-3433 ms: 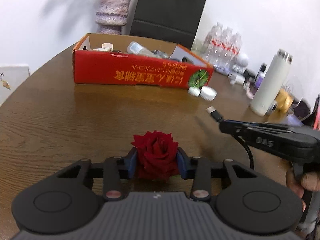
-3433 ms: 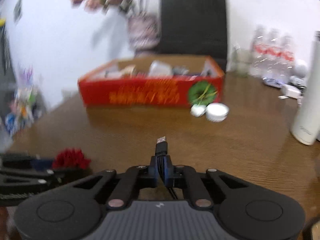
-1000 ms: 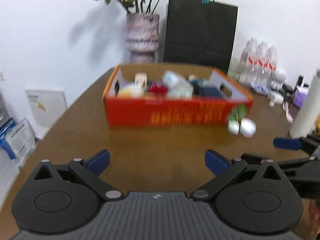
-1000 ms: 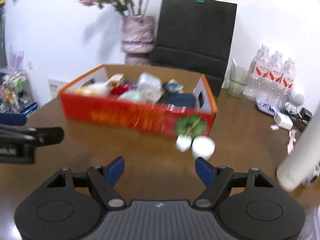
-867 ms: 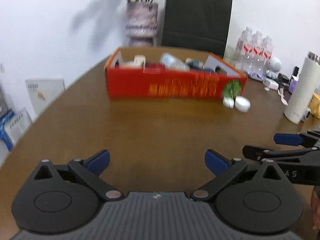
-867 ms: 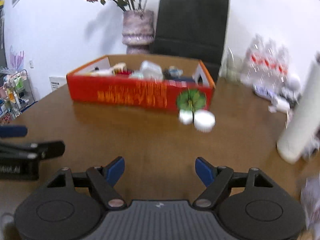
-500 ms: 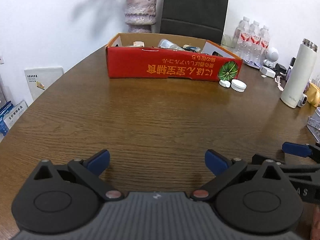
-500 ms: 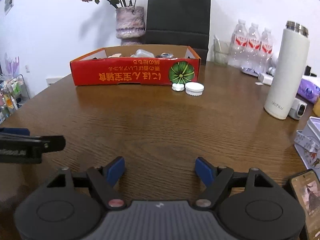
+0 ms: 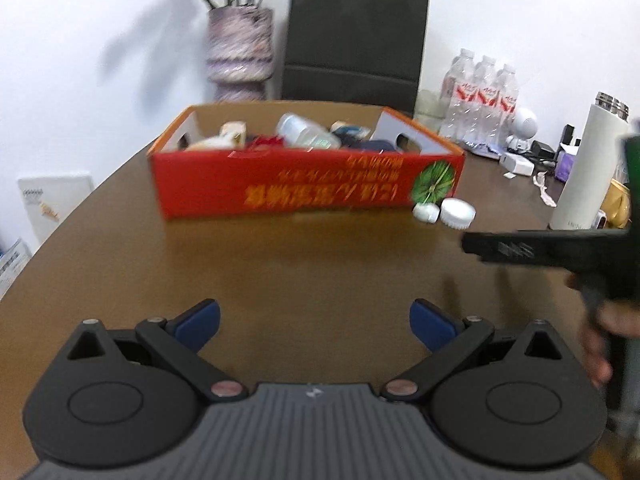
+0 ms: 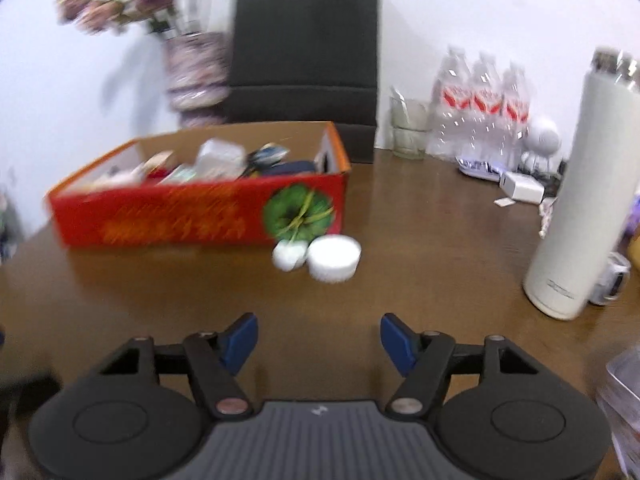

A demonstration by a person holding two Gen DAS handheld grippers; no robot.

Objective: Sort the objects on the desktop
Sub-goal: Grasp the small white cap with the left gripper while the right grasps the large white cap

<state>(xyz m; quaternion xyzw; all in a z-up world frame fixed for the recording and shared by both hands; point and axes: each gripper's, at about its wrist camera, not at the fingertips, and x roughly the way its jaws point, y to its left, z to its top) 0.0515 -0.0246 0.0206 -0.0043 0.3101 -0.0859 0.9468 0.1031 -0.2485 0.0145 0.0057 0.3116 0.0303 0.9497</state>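
A red cardboard box point(image 9: 304, 188) point(image 10: 180, 216) holds several sorted items, among them a clear bottle point(image 9: 304, 132) and a red flower point(image 9: 266, 142). Two white caps point(image 9: 456, 213) point(image 10: 334, 258) lie on the brown table point(image 9: 300, 272) at the box's right front corner. My left gripper point(image 9: 316, 320) is open and empty above the table, in front of the box. My right gripper point(image 10: 318, 342) is open and empty, in front of the caps. Its black body point(image 9: 552, 252) shows at the right in the left wrist view.
A white thermos point(image 10: 580, 208) point(image 9: 580, 164) stands at the right. Water bottles point(image 10: 480, 100), a glass point(image 10: 408, 128) and small white gadgets sit behind it. A vase of flowers point(image 9: 240, 48) and a black paper bag point(image 9: 352, 36) stand behind the box.
Both grippers have moved up and forward toward the box since half a second ago. Earlier the left held a red rose and the right a USB cable; both are now empty.
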